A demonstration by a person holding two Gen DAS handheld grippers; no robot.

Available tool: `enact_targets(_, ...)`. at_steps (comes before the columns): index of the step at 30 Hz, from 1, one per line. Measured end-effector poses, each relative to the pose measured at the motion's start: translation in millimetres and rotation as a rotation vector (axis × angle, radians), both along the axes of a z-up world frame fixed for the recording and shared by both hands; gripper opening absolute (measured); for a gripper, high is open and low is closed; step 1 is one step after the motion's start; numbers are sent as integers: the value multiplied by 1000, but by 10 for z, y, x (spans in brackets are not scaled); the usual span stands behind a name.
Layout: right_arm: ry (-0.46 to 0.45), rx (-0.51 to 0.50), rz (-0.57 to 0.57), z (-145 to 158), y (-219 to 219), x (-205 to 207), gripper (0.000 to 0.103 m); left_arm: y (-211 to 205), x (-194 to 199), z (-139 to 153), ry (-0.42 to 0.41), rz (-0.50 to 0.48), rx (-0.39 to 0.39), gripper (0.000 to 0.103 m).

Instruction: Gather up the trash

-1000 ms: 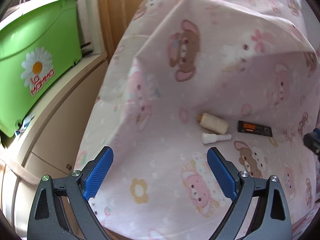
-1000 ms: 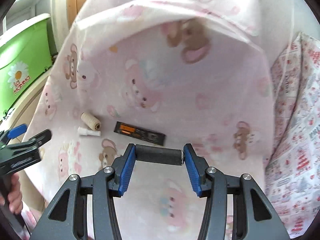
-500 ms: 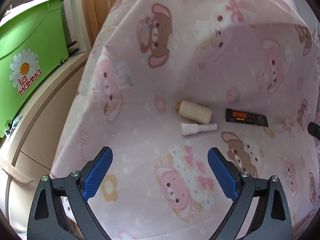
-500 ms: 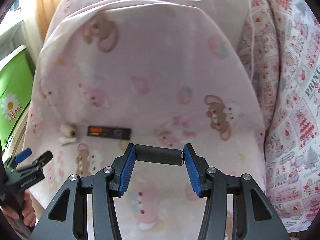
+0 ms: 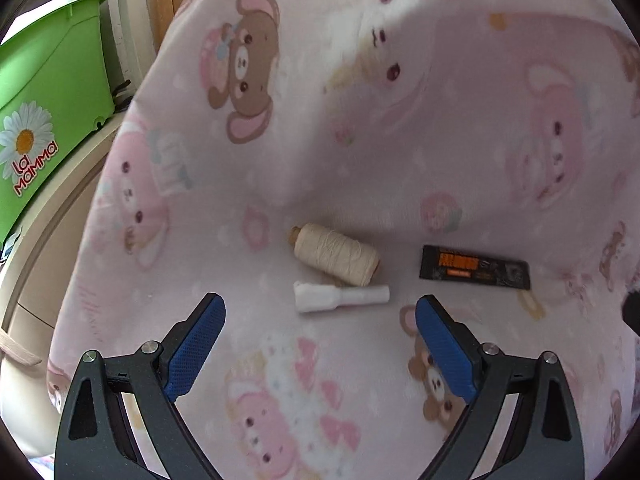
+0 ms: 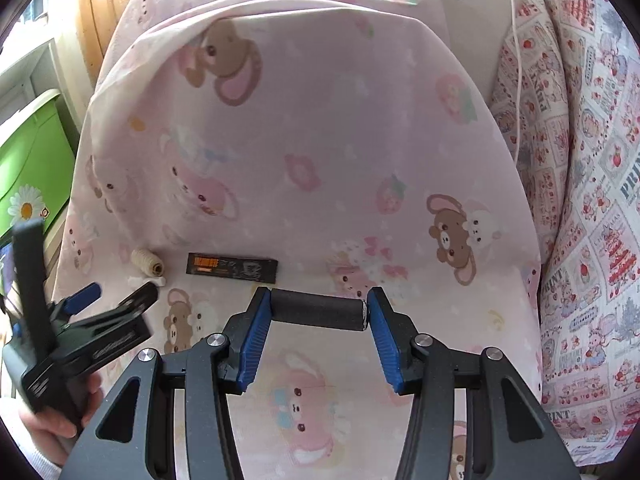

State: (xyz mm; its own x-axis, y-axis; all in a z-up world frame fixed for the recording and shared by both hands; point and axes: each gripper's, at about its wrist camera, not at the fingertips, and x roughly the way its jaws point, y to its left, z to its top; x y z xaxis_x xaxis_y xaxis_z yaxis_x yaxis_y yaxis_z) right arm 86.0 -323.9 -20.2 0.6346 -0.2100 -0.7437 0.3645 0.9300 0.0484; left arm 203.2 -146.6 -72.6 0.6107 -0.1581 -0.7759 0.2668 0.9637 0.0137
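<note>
The left gripper (image 5: 320, 344) is wide open with nothing in it, so it can fit around the white tube (image 5: 340, 297) at its twelve o'clock. The thread spool (image 5: 336, 254) touches the tube. The right gripper (image 6: 318, 322) squeezes a black roller (image 6: 318, 310) to carry it.

Matt printed cloth sheet (image 5: 360, 160), wound thread spool (image 5: 336, 254), glossy green plastic bin (image 5: 44, 92)

- The sheet (image 5: 400, 160) is lying open ahead of the left gripper (image 5: 320, 316), whose jaws are standing wide with nothing between them.
- The spool (image 5: 336, 254) and white tube (image 5: 340, 297) are lying touching, crowding each other.
- The wrapper (image 5: 474, 268) is lying apart, bare sheet around it.
- The green bin (image 5: 44, 92) is standing well off left.
</note>
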Motion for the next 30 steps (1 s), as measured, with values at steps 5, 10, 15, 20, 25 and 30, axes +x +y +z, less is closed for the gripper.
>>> enact_targets(5, -4, -76, -4, 1, 74, -19, 51, -173, 72, -7, -12, 0, 16, 94)
enact_targets(10, -9, -93, 0, 16, 78, -36, 51, -287, 172, -107, 17, 15, 30, 80)
enact_targets(15, -9, -75, -5, 19, 42, -43, 51, -301, 198, -68, 41, -10, 7, 51)
enact_targets(20, -11, -68, -4, 18, 44, -42, 51, -230, 147, 39, 27, -29, -10, 50)
enact_targets(25, -18, -77, 2, 25, 70, -53, 51, -178, 74, 144, 17, -56, -21, 50)
enact_targets(30, -29, -75, 4, 36, 82, -78, 51, 3, -181, 258, -7, -77, -34, 50)
